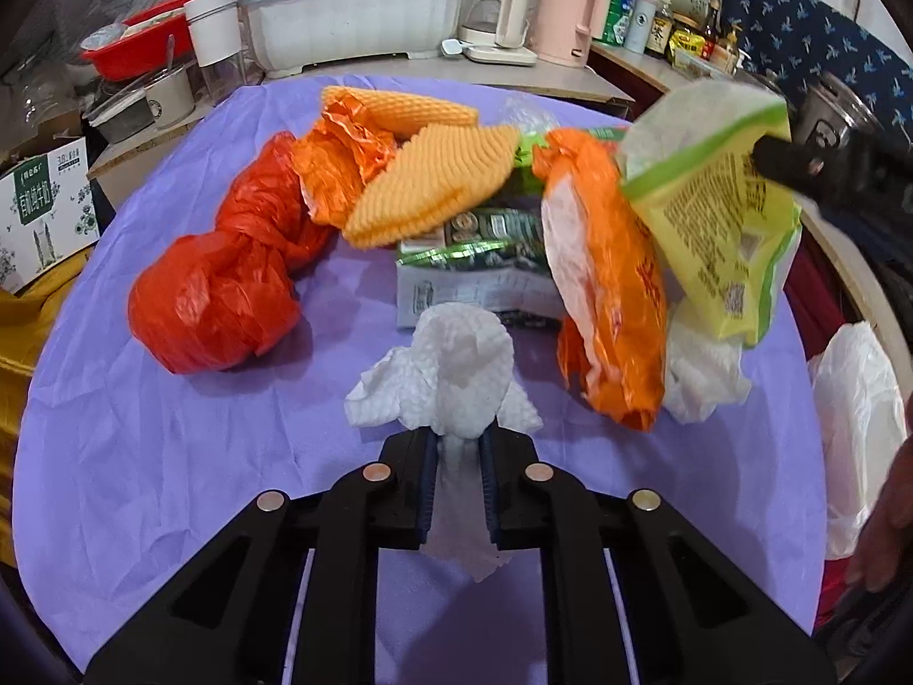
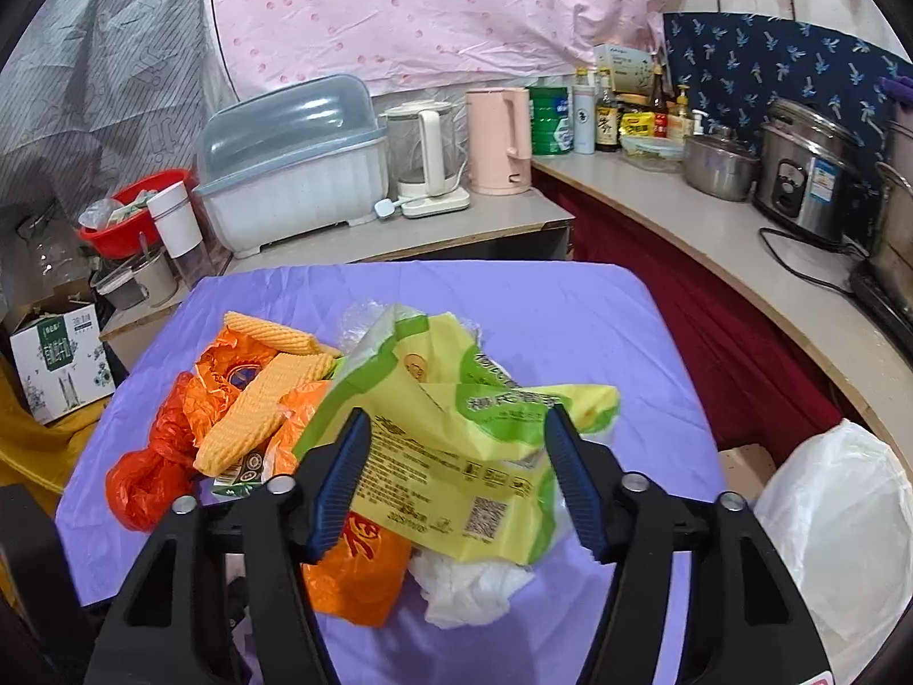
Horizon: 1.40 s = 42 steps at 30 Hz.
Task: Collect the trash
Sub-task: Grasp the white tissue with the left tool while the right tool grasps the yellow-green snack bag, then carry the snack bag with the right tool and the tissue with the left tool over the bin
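Observation:
Trash lies on the purple tablecloth (image 1: 171, 485). My left gripper (image 1: 459, 445) is shut on a crumpled white paper towel (image 1: 456, 365) at the near middle. My right gripper (image 2: 459, 474) is shut on a yellow-green plastic bag (image 2: 456, 456), with the crumpled bag filling the wide gap between the pads. In the left wrist view that bag (image 1: 713, 211) hangs tilted above the table's right side, with the right gripper (image 1: 770, 162) at its upper edge. Below it lie an orange bag (image 1: 610, 297) and a second white tissue (image 1: 702, 377).
A red bag (image 1: 217, 297), yellow foam nets (image 1: 433, 182) and a green packet (image 1: 485, 262) lie further back. A white bin bag (image 2: 839, 542) stands off the table's right edge. Kettles, a dish box and pots fill the counters behind. A person's hand (image 1: 884, 514) shows at right.

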Each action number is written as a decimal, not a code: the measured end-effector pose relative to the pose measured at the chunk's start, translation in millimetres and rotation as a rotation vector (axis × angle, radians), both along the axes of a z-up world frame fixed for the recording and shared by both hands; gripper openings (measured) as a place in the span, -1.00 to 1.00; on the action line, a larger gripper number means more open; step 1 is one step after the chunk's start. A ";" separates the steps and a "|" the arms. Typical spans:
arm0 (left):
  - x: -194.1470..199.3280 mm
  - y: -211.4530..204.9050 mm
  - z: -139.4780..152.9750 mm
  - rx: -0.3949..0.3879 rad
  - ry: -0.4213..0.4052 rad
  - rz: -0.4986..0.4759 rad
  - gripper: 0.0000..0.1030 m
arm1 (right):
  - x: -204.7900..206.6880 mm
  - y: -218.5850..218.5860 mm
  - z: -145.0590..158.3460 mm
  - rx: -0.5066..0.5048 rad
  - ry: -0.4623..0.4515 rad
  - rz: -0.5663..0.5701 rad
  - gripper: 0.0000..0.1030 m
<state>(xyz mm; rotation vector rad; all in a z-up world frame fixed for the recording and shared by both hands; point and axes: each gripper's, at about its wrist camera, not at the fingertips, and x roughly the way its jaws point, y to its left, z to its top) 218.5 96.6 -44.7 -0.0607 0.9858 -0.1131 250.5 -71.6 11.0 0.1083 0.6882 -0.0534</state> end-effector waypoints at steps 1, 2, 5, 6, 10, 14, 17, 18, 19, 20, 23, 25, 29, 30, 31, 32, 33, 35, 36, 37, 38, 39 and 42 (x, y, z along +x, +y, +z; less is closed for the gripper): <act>0.9 0.3 1.0 -0.002 -0.002 0.001 -0.75 | 4.0 1.0 -2.6 0.009 0.006 0.008 -0.02; 2.4 0.9 2.2 -0.001 -0.003 0.003 -0.75 | 7.6 1.1 -4.6 0.018 0.012 0.014 -0.09; 7.2 2.8 4.8 -0.010 -0.004 0.004 -0.76 | 13.6 1.0 -10.5 0.036 0.029 0.022 -0.53; 7.6 3.5 5.8 -0.012 -0.006 0.006 -0.76 | 14.4 -0.1 -10.7 0.044 0.032 0.022 -0.69; 4.7 9.1 10.7 -0.019 -0.014 0.019 -0.76 | 7.6 -6.0 -4.8 0.055 0.026 0.013 -0.88; -3.8 15.3 17.6 -0.032 -0.019 0.027 -0.76 | -9.9 -19.0 7.5 0.066 -0.005 -0.016 -0.95; -13.7 14.2 25.8 -0.032 -0.035 0.023 -0.76 | -27.2 -33.5 17.0 0.073 -0.026 -0.048 -0.96; -17.1 13.2 28.7 -0.031 -0.041 0.021 -0.76 | -33.7 -39.1 20.0 0.072 -0.033 -0.060 -0.96; -20.7 11.9 31.6 -0.031 -0.046 0.016 -0.76 | -38.9 -43.8 22.3 0.073 -0.038 -0.072 -0.96; -25.9 9.0 35.8 -0.033 -0.054 0.009 -0.76 | -44.1 -49.3 24.7 0.075 -0.042 -0.084 -0.96; -37.0 0.0 46.6 -0.043 -0.071 -0.016 -0.76 | -63.3 -68.2 32.7 0.081 -0.059 -0.124 -0.96; -44.4 -8.5 53.2 -0.039 -0.087 -0.034 -0.76 | -75.7 -79.9 37.8 0.082 -0.070 -0.147 -0.96; -60.2 -36.0 68.2 -0.041 -0.118 -0.092 -0.76 | -101.9 -108.2 45.6 0.093 -0.087 -0.202 -0.96; -63.5 -43.9 71.3 -0.045 -0.121 -0.111 -0.76 | -108.4 -116.0 47.5 0.094 -0.091 -0.217 -0.96; -66.1 -50.6 73.4 -0.047 -0.124 -0.125 -0.76 | -113.7 -121.6 48.2 0.092 -0.094 -0.230 -0.96; -69.8 -60.8 76.9 -0.049 -0.130 -0.147 -0.76 | -119.1 -128.2 48.8 0.092 -0.098 -0.245 -0.96; -73.3 -70.7 79.9 -0.048 -0.138 -0.166 -0.76 | -126.9 -138.4 49.4 0.093 -0.102 -0.266 -0.96; -80.5 -93.7 85.9 -0.046 -0.153 -0.215 -0.76 | -138.7 -156.4 49.0 0.097 -0.105 -0.304 -0.96; -82.9 -106.0 88.8 -0.049 -0.156 -0.243 -0.76 | -144.2 -166.0 47.9 0.101 -0.104 -0.324 -0.96; -84.2 -115.8 90.5 -0.053 -0.156 -0.267 -0.76 | -148.6 -173.5 46.3 0.106 -0.104 -0.340 -0.96; -86.6 -129.2 93.5 -0.060 -0.158 -0.298 -0.76 | -154.7 -184.0 44.4 0.114 -0.103 -0.361 -0.96; -89.0 -140.3 95.8 -0.063 -0.162 -0.322 -0.76 | -160.9 -193.9 42.3 0.120 -0.102 -0.385 -0.96; -97.9 -178.3 103.0 -0.065 -0.187 -0.400 -0.76 | -172.5 -216.4 37.2 0.127 -0.096 -0.438 -0.96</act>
